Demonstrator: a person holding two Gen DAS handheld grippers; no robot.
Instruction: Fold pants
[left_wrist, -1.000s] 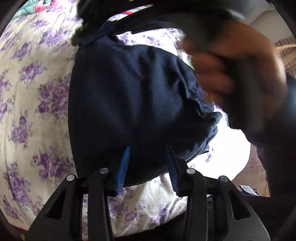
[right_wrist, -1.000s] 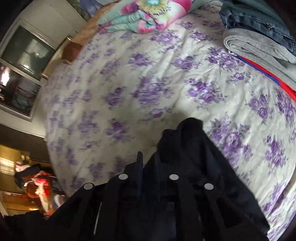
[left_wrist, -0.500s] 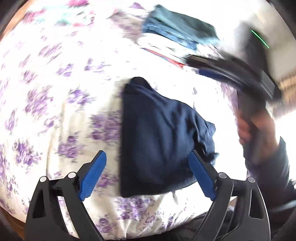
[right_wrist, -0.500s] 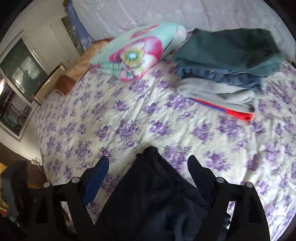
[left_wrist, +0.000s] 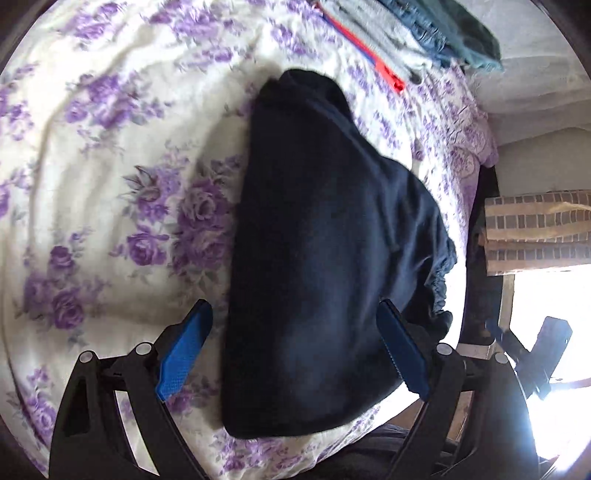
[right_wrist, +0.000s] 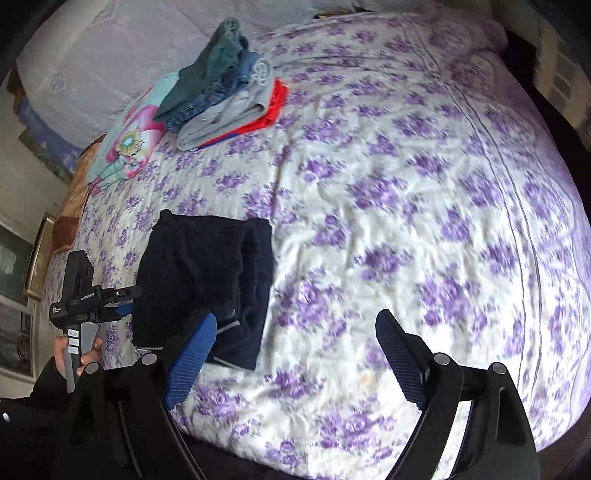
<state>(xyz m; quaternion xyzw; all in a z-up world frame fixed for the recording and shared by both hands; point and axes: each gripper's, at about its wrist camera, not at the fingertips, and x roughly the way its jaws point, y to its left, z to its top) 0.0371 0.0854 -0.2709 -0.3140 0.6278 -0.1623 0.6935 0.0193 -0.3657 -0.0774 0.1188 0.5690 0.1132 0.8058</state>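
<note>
Floral bedsheet (right_wrist: 369, 206) carries dark navy pants (left_wrist: 325, 258), folded in a compact rectangle, elastic waistband bunched. Left gripper (left_wrist: 295, 350) and right gripper (right_wrist: 295, 362) both wide open, empty. Handle label unreadable.

folded pants (right_wrist: 207, 280) on bed (right_wrist: 406, 221), clothes stack (right_wrist: 225, 99) behind

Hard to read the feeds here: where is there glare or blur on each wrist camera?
Left wrist view: window glare whites out the lower right; the dark pants show almost no fold detail. Right wrist view: the flowered bedspread is smeared by motion blur; fisheye bends the bed's edges.
</note>
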